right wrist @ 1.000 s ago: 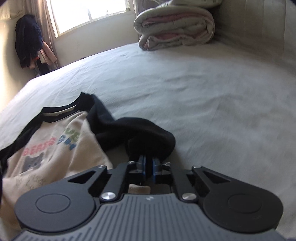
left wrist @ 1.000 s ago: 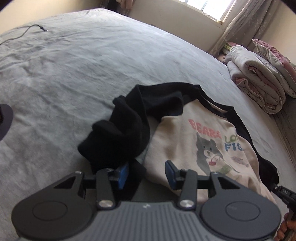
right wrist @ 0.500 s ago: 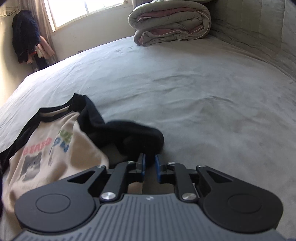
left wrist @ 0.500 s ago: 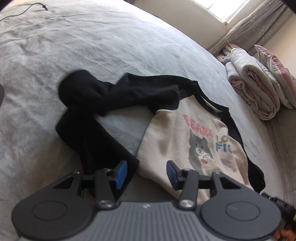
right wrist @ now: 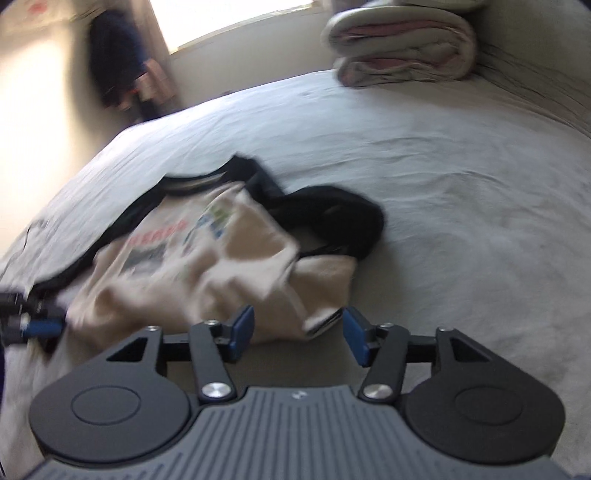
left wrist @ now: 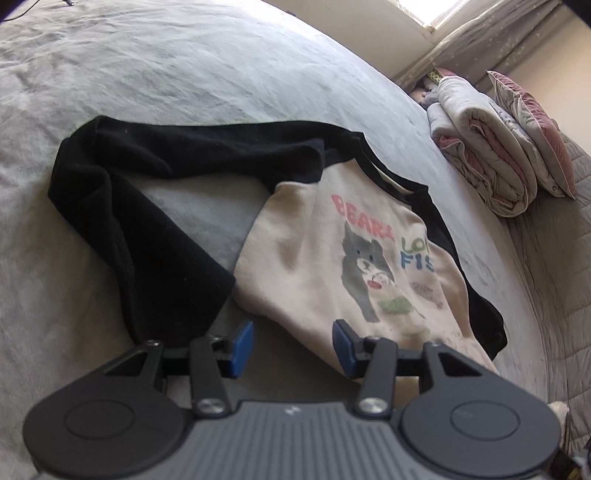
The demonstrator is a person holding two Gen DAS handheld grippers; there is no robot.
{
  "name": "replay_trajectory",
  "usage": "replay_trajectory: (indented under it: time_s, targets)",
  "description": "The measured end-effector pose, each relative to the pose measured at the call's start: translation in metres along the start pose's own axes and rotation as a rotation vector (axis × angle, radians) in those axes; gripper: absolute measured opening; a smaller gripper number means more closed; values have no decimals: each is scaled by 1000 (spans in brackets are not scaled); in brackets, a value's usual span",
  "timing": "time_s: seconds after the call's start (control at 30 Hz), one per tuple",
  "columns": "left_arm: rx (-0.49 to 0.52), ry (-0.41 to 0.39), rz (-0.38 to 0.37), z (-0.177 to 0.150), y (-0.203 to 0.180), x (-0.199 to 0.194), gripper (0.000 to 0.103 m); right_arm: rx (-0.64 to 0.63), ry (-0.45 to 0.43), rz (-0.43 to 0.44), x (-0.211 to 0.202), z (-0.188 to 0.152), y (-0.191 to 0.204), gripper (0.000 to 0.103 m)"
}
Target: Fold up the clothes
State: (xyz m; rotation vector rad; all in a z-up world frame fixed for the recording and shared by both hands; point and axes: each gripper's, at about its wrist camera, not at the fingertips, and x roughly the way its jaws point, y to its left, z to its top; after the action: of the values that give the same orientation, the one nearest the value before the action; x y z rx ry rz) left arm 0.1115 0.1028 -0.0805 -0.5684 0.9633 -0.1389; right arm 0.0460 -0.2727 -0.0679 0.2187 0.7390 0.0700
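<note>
Grey bed: left claw gapes; only right view shows right claw newly spread, empty.

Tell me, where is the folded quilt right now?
The folded quilt lies at the far right edge of the bed in the left wrist view, beside a pillow, beyond the sweatshirt.

1. A home bedroom: a wide grey bed fills both views.
2. Folded quilts sit at upper right.
3. A curtained window lights the top; clothes hang upper left.
</note>
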Motion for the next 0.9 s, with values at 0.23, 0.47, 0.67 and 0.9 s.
replay_trajectory:
  time_s: [0.23,0.47,0.67,0.9]
  targets:
    - [-97,131,-180,-14,0,21,48,-190,13,1,19,-10,23,58]
    - [-126,156,-245,-31,-17,42,46,-261,26,-23,33,-16,27,57]
    - [-114,55,-240,-33,-22,37,7,-300,-3,-84,35,-19,30,15]
    - [-32,-122,-259,-27,-30,-5,6,-165,-65,98,-10,-3,31,13]
